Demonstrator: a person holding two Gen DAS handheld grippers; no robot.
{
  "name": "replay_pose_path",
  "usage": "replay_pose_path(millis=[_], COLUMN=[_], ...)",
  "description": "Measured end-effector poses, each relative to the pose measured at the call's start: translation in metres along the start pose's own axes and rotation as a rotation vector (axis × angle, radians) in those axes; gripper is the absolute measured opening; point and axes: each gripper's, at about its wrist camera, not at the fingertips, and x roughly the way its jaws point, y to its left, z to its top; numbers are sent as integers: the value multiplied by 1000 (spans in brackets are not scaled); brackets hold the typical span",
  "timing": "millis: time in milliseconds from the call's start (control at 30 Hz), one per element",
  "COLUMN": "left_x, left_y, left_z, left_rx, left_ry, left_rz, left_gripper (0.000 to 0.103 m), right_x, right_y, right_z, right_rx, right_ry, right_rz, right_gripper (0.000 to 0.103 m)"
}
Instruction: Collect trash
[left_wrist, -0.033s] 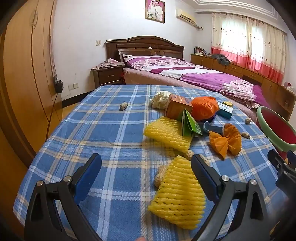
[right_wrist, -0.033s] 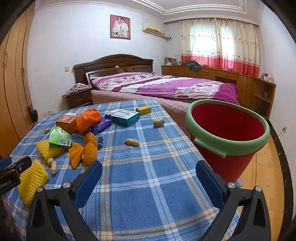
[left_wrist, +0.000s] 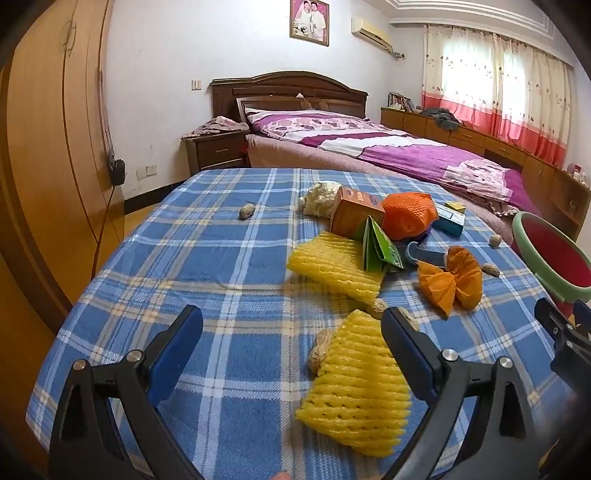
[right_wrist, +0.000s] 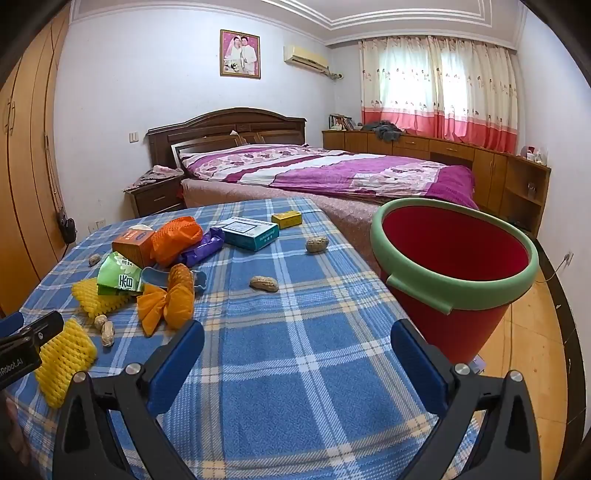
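Bare cloth (right_wrist: 295, 369) ahead — bucket (right_wrist: 448, 291) rightward

Daylight comes in soft through the curtained window (right_wrist: 439, 92), which glows nearly white and washes out the cloth's pattern. The room is evenly bright, shadows faint. Both views bend strongly at the edges, corners black. The near gripper arms look slightly soft; the rest is sharp.

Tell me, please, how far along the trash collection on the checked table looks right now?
Nothing looks done: what shows of the red bin inside is bare. Nothing is in hand: the left gripper and right gripper are open, holding nothing. All the trash is left: yellow foam nets, orange nets, a green wrapper, boxes, peanut shells.
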Motion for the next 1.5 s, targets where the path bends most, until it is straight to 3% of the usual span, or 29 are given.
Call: replay_pose_path(millis=[1500], left_x=[2], left_y=[3], left_z=[1], left_rx=[-9], left_ry=[9], left_rz=[-4], left_gripper=[97], right_x=[1], right_y=[0], right_z=[0], right_rx=[3], right_ry=[-1], right_rz=[1], right_gripper=[103])
